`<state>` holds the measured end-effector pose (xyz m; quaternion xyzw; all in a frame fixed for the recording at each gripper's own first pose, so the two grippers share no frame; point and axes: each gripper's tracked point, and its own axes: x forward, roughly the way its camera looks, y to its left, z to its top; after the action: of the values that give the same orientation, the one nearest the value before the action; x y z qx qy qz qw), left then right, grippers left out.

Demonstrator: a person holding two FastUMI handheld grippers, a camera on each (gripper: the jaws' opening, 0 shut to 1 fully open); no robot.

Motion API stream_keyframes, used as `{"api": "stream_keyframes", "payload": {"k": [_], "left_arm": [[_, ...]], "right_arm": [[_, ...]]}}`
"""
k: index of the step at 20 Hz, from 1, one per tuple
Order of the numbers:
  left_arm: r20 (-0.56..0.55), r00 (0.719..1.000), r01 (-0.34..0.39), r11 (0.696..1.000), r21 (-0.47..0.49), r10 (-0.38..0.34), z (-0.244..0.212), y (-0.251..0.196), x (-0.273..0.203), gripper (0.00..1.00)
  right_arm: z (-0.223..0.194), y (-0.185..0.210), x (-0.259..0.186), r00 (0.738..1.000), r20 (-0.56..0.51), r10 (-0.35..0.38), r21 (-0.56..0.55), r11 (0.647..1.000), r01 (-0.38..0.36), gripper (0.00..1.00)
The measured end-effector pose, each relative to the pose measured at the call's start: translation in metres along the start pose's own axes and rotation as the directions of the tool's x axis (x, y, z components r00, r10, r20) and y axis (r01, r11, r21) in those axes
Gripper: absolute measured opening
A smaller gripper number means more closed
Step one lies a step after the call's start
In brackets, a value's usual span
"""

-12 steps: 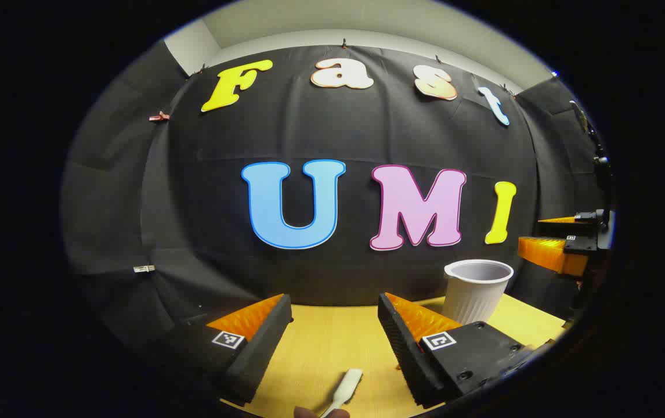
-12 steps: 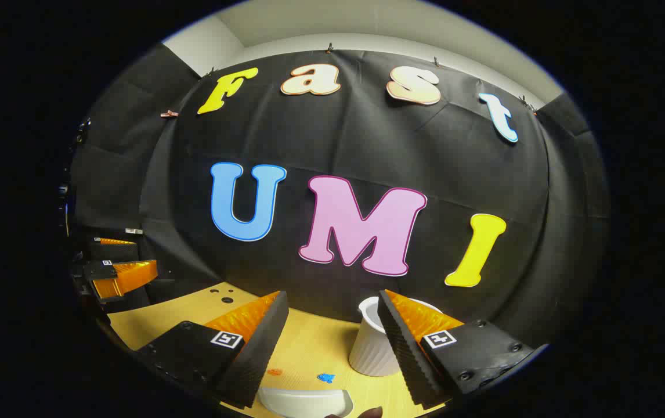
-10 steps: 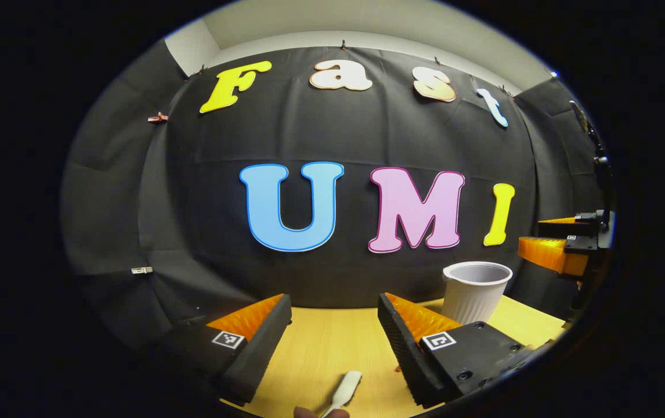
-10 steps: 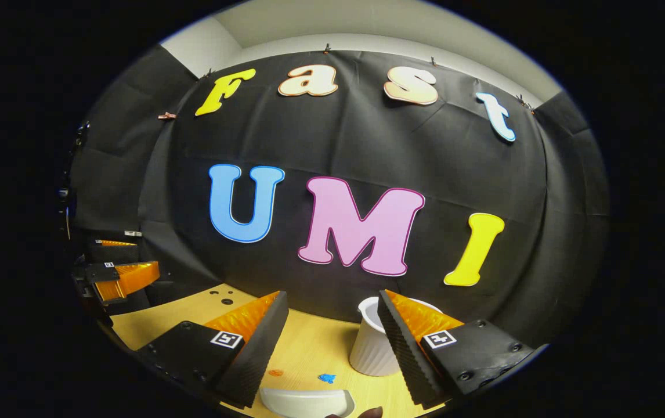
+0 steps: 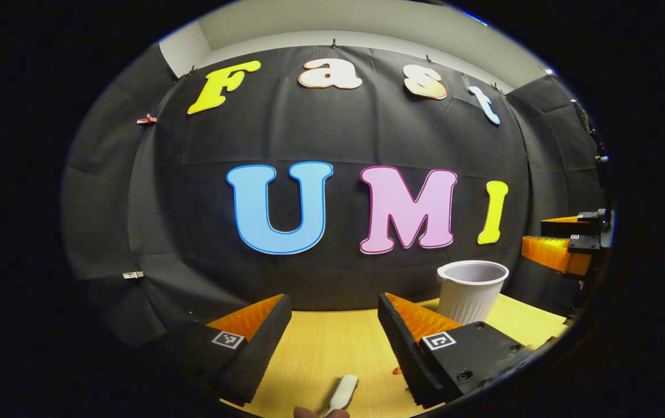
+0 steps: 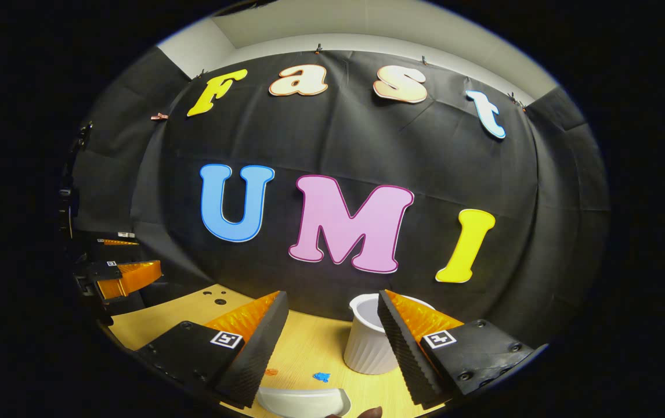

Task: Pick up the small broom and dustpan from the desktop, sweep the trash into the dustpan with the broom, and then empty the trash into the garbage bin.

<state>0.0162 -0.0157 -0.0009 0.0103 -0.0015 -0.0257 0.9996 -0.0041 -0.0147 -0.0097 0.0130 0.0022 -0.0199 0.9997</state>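
Note:
In the left gripper view my left gripper [image 5: 332,337] stands open above the wooden desktop [image 5: 321,348]. The white broom handle [image 5: 342,393] lies on the desk below, between the fingers and untouched. A white ribbed cup [image 5: 470,288], serving as the bin, stands at the right by the wall. My right gripper [image 6: 332,334] is open in the right gripper view, above the white dustpan [image 6: 303,402] at the bottom edge. Small blue [image 6: 321,377] and orange [image 6: 271,371] trash bits lie on the desk before the dustpan. The same cup [image 6: 366,343] stands partly behind the right finger.
The black cloth wall closes off the desk's far edge. The other gripper [image 5: 564,247] hovers at the far right in the left gripper view, and the left one [image 6: 120,276] at the far left in the right gripper view. Small holes [image 6: 216,299] mark the desk.
Both views have shifted slightly: the cup and wall have slid a little left in each. Both grippers stay open and hold nothing.

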Motion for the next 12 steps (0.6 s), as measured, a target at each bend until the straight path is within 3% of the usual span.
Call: {"api": "stream_keyframes", "payload": {"k": [3, 7, 9, 11, 12], "left_arm": [[-0.009, 1.000, 0.003, 1.000, 0.000, -0.003, -0.004, -0.003, 0.001, 0.95], [-0.013, 1.000, 0.000, 1.000, 0.010, 0.000, -0.007, -0.002, 0.000, 0.95], [-0.022, 1.000, -0.003, 1.000, 0.011, 0.003, -0.012, 0.000, -0.001, 0.95], [-0.032, 0.999, -0.004, 1.000, -0.002, 0.004, -0.018, 0.000, -0.002, 0.96], [-0.040, 0.999, -0.004, 1.000, -0.006, 0.004, -0.021, 0.001, -0.002, 0.96]], "right_arm": [[-0.008, 0.001, -0.001, 0.999, -0.027, 0.024, 0.005, 1.000, -0.024, 0.96], [-0.052, 0.009, -0.020, 0.973, -0.190, 0.131, 0.040, 0.991, -0.126, 0.97], [-0.089, 0.007, -0.034, 0.937, -0.310, 0.162, 0.048, 0.987, -0.155, 0.97], [-0.134, 0.002, -0.052, 0.876, -0.452, 0.169, 0.046, 0.985, -0.166, 0.97], [-0.160, 0.002, -0.062, 0.832, -0.528, 0.169, 0.051, 0.985, -0.167, 0.97]]}}
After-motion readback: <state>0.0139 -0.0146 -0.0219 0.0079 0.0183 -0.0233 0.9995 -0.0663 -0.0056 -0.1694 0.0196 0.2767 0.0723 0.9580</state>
